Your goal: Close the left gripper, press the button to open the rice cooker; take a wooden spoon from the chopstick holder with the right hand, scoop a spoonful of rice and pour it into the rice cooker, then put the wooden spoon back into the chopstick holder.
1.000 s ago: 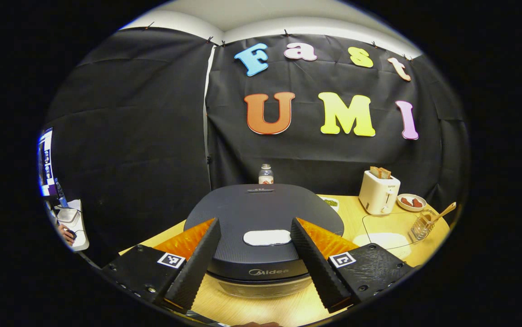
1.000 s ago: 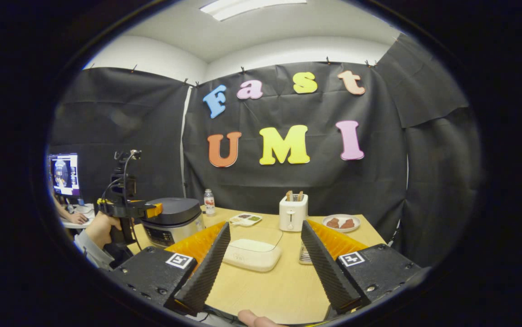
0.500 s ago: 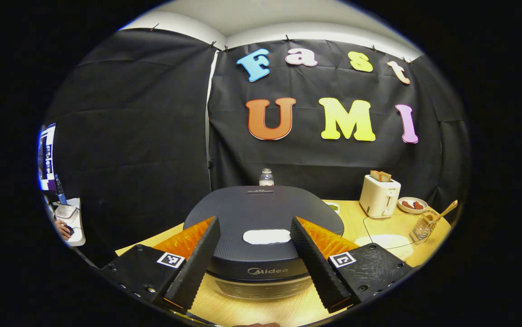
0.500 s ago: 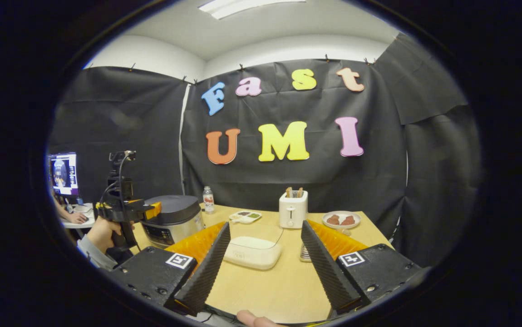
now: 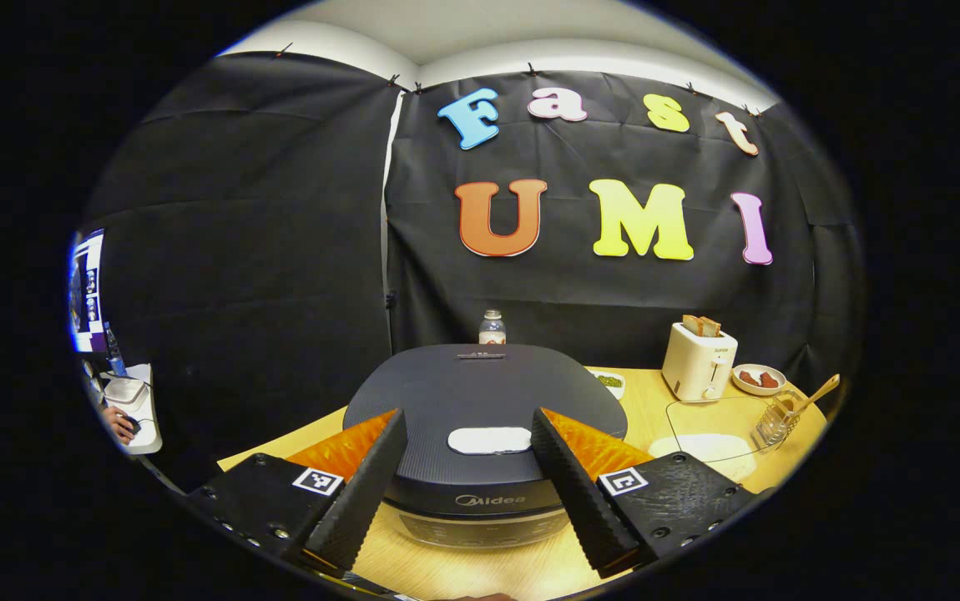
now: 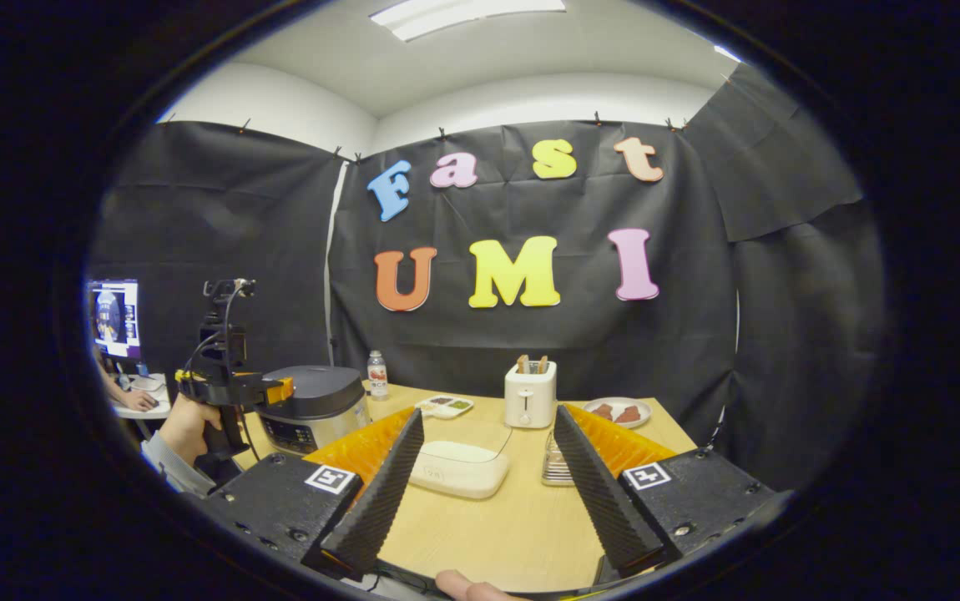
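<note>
Left gripper (image 5: 467, 467): fingers spread, grasping nothing, poised at lower centre over the rice cooker (image 5: 484, 417), whose dark ribbed lid is down and carries a pale oval button (image 5: 490, 440). Right gripper (image 6: 482, 467): released, above the light wood-grain table (image 6: 497, 534). Wooden spoon (image 5: 814, 392) stands tilted in the wire chopstick holder (image 5: 774, 424) at right. Translucent rice container (image 6: 459, 467) sits centre frame.

Both hand-held grippers (image 5: 467, 476) (image 6: 482, 476) wide open.
</note>
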The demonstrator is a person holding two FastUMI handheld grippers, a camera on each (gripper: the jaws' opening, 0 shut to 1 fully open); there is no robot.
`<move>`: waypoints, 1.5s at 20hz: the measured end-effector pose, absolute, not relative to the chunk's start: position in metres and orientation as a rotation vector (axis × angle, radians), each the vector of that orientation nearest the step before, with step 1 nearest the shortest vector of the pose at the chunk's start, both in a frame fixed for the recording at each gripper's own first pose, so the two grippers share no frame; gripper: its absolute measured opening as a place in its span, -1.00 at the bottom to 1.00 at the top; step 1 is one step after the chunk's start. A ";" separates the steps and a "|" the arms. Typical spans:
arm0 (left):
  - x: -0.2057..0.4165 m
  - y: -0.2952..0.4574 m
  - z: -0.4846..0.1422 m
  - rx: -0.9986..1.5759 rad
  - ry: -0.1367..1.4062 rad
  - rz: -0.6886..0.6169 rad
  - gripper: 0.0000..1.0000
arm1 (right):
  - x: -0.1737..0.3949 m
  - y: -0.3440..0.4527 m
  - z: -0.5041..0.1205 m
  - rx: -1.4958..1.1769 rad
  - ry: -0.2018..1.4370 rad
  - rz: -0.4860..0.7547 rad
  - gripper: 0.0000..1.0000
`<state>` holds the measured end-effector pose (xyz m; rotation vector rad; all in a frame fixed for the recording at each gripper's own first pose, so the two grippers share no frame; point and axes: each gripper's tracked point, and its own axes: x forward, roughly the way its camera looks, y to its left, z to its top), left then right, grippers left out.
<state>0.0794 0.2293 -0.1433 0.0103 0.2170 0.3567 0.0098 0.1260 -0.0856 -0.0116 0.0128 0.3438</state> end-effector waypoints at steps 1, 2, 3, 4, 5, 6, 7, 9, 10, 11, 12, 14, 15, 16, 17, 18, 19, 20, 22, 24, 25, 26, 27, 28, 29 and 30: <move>0.077 0.225 -0.135 0.004 0.205 0.348 0.90 | 0.007 0.123 -0.080 -0.012 0.004 0.337 0.89; 0.072 0.222 -0.126 0.000 0.191 0.340 0.90 | 0.006 0.120 -0.076 -0.013 -0.006 0.330 0.89; 0.068 0.220 -0.118 -0.006 0.186 0.340 0.90 | 0.005 0.116 -0.072 -0.016 -0.014 0.319 0.89; 0.063 0.216 -0.113 -0.012 0.181 0.337 0.90 | 0.004 0.113 -0.070 -0.019 -0.019 0.305 1.00; 0.059 0.209 -0.109 -0.011 0.185 0.328 0.90 | 0.003 0.109 -0.068 -0.019 -0.021 0.294 1.00; 0.054 0.205 -0.104 -0.001 0.185 0.330 0.89 | 0.002 0.106 -0.067 -0.016 -0.019 0.288 1.00; 0.049 0.200 -0.099 0.011 0.185 0.331 0.89 | 0.001 0.105 -0.067 -0.015 -0.014 0.285 1.00; 0.037 0.182 -0.083 0.017 0.171 0.305 0.89 | -0.003 0.098 -0.063 -0.010 -0.014 0.271 1.00; 0.030 0.173 -0.078 0.013 0.172 0.295 0.89 | -0.004 0.094 -0.061 -0.007 -0.015 0.263 1.00; 0.024 0.166 -0.074 0.011 0.172 0.288 0.89 | -0.005 0.092 -0.060 -0.005 -0.016 0.258 0.89; 0.016 0.157 -0.069 0.011 0.167 0.279 0.89 | -0.006 0.090 -0.060 -0.005 -0.012 0.250 1.00; 0.004 0.138 -0.060 -0.002 0.152 0.252 0.89 | -0.008 0.084 -0.057 -0.002 -0.011 0.236 0.89; -0.003 0.130 -0.056 -0.004 0.141 0.245 0.89 | -0.009 0.082 -0.055 0.002 -0.013 0.231 0.89; -0.010 0.121 -0.051 0.001 0.131 0.234 0.89 | -0.010 0.079 -0.053 0.006 -0.016 0.226 0.89; -0.016 0.112 -0.050 0.005 0.125 0.222 0.89 | -0.011 0.076 -0.051 0.008 -0.017 0.218 0.87; -0.022 0.104 -0.050 0.006 0.125 0.213 0.89 | -0.013 0.073 -0.051 0.009 -0.017 0.211 1.00; -0.028 0.097 -0.051 0.006 0.126 0.206 0.89 | -0.015 0.071 -0.050 0.011 -0.018 0.206 1.00; -0.027 0.084 -0.049 0.006 0.123 0.195 0.89 | -0.016 0.070 -0.051 0.010 -0.017 0.204 1.00; -0.036 0.074 -0.049 0.002 0.106 0.183 0.89 | -0.020 0.069 -0.052 0.008 -0.016 0.203 1.00; -0.043 0.063 -0.051 0.005 0.096 0.170 0.89 | -0.025 0.070 -0.054 0.009 -0.011 0.212 0.89; -0.048 0.057 -0.051 0.012 0.090 0.163 0.89 | -0.027 0.071 -0.055 0.009 -0.009 0.217 0.89; -0.053 0.052 -0.051 0.019 0.080 0.157 0.89 | -0.027 0.070 -0.056 0.010 -0.009 0.216 1.00; -0.059 0.047 -0.052 0.021 0.071 0.152 0.89 | -0.026 0.068 -0.057 0.009 -0.008 0.213 1.00; -0.062 0.040 -0.053 0.023 0.061 0.145 0.89 | -0.026 0.068 -0.059 0.006 -0.008 0.211 1.00; -0.067 0.033 -0.053 0.027 0.050 0.139 0.89 | -0.025 0.068 -0.061 0.003 -0.005 0.213 1.00; -0.071 0.030 -0.052 0.031 0.038 0.134 0.89 | -0.025 0.068 -0.065 -0.001 0.003 0.214 1.00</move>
